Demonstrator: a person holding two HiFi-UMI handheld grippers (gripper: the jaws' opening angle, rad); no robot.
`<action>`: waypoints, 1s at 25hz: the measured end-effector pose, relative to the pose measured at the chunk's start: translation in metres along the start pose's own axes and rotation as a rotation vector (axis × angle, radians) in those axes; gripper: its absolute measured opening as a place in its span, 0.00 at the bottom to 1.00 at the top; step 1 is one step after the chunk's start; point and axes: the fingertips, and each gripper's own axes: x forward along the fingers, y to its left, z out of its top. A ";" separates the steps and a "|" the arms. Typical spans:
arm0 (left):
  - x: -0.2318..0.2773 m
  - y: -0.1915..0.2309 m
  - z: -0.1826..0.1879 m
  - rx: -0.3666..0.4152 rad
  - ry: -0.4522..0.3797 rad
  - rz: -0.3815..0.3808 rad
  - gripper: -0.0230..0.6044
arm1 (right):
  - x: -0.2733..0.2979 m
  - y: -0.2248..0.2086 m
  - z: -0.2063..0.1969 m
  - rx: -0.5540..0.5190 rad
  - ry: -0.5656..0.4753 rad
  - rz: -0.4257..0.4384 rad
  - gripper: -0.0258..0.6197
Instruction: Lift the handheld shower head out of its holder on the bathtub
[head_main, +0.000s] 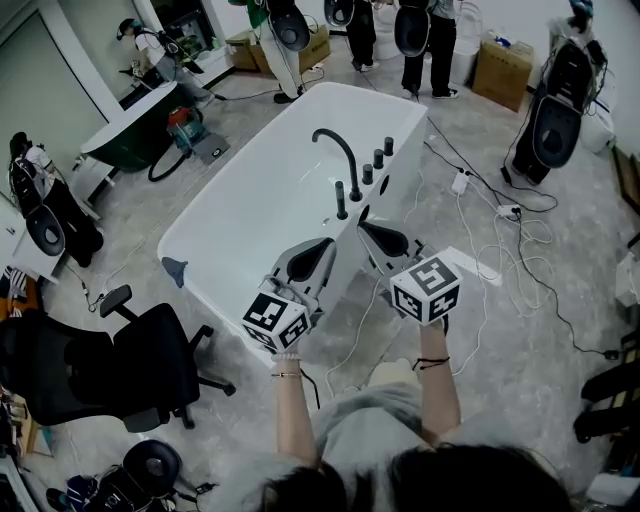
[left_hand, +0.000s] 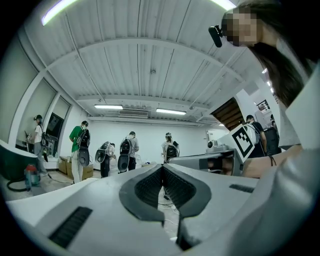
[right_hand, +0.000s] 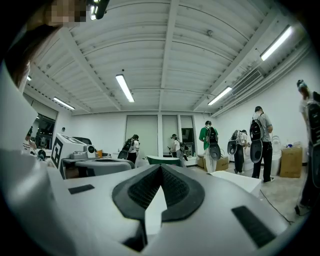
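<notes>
A white bathtub (head_main: 215, 235) stands in the middle of the head view. On its right rim are a black arched spout (head_main: 338, 148), three black knobs (head_main: 377, 159) and a slim black handheld shower head (head_main: 341, 203) upright in its holder. My left gripper (head_main: 327, 245) hovers just short of the tub's near end, shut with nothing in it. My right gripper (head_main: 366, 224) is beside it, close to the rim below the shower head, also shut and empty. Both gripper views look level across the room, each past meeting pads (left_hand: 162, 169) (right_hand: 160, 168); neither shows the shower head.
A black office chair (head_main: 105, 365) stands at the lower left. Cables and a power strip (head_main: 508, 212) lie on the floor right of the tub. A dark green tub (head_main: 130, 135) is at the far left. People with backpacks and cardboard boxes (head_main: 503, 70) stand beyond.
</notes>
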 end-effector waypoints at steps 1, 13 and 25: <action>0.007 0.001 -0.002 -0.003 0.003 0.001 0.04 | 0.002 -0.006 0.000 -0.004 0.004 0.003 0.04; 0.079 0.005 -0.007 -0.028 0.022 0.043 0.04 | 0.015 -0.081 0.015 0.000 0.020 0.057 0.04; 0.123 -0.012 -0.029 -0.076 0.023 0.098 0.04 | -0.006 -0.107 -0.011 -0.039 0.104 0.108 0.04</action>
